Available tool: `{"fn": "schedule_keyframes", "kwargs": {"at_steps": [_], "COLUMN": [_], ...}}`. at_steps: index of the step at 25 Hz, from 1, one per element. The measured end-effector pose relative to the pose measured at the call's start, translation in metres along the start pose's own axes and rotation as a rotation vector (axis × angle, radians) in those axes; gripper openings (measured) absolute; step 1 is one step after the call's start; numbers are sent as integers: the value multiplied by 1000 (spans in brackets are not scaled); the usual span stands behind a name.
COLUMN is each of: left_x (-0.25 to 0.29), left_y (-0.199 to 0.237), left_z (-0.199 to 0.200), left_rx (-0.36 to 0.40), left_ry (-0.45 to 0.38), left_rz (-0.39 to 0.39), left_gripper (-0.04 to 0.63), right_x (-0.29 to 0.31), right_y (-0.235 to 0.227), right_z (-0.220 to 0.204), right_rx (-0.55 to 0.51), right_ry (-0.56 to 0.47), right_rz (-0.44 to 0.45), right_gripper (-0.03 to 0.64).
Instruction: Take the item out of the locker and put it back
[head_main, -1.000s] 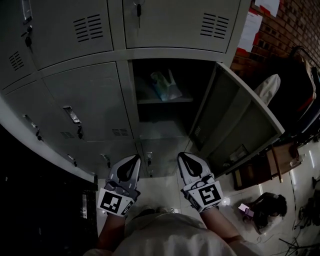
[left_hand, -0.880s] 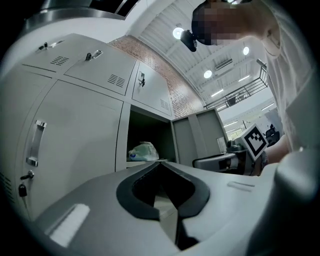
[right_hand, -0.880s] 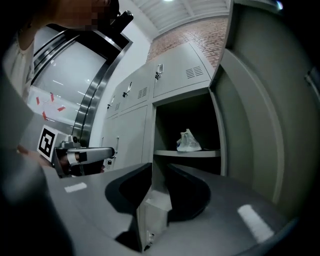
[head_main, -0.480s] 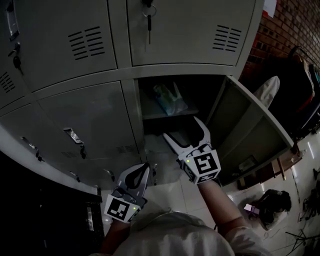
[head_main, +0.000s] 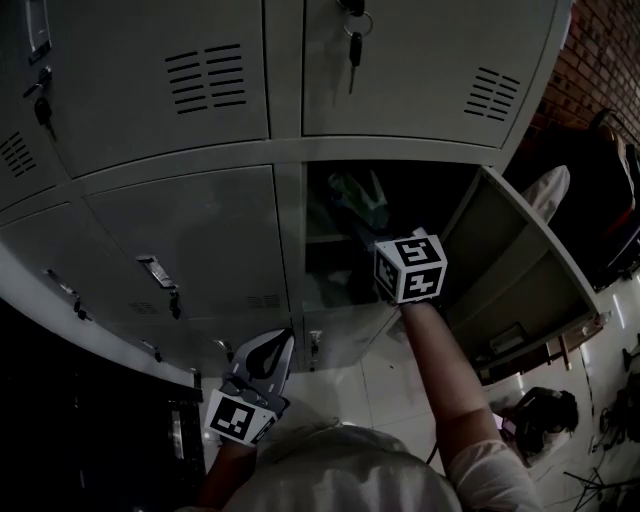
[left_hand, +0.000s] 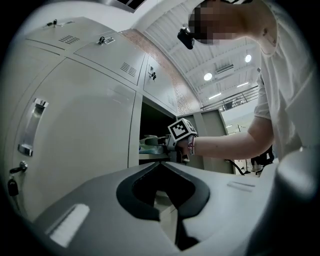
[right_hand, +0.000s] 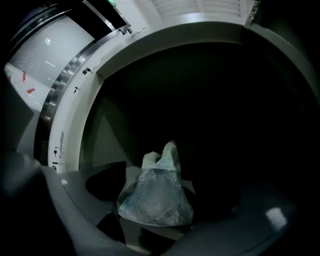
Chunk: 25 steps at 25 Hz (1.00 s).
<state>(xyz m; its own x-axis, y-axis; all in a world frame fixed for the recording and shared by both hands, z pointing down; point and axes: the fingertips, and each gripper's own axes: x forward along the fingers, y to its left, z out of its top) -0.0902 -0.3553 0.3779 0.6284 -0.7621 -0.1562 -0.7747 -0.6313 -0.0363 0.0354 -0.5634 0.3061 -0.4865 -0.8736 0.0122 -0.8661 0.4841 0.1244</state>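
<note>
Meanwhile, the right gripper (left_hand: 162, 141), which a second before sat low beside the left gripper (head_main: 262, 362), had reached up into the open locker (head_main: 291, 250). Its jaws had just been opening and stood wide, either side of the plastic bag (right_hand: 157, 195) without pressing on it. The left gripper stayed low before the lower doors, jaws together and empty. One bag lay unmoved on the one shelf (head_main: 325, 238); two grippers showed, and one open door (head_main: 520, 250).
</note>
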Motion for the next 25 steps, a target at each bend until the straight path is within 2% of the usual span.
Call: {"fn": "schedule_keyframes", "kwargs": {"at_steps": [5,7,12,17,19,22,25], "left_x": [-7,-10,-19,-36,-42,-57,-74], "left_y": [5,4,5,-4,-9,-28,-60], "left_z": [-5,-6,-8,-4,0,8,15], "left_rx": [-19,-23,-31,-34,-22,-3,12], "left_ry": [11,18,30,36,27,13,0], "left_rz": [10,5,-5,-33,-26,-20,-21], "left_gripper": [-21,-21,-21,-21,-21,-21,-21], "right_x": [-4,-9,-35,-111,-148,-209,-270], "right_y": [-5,-5,7,49,70,103,128], "right_z": [-3,-2,19,24,10,-22,-46], "right_rx": [-106,-104,-128,-162,-109,-6,36], "right_ry": [16,7,-95,-230,-236,-190,-149], "right_rz": [-59,-75,-92,-100,-77,-27,-2], "right_gripper": [93,27,9,9,9,9,9]}}
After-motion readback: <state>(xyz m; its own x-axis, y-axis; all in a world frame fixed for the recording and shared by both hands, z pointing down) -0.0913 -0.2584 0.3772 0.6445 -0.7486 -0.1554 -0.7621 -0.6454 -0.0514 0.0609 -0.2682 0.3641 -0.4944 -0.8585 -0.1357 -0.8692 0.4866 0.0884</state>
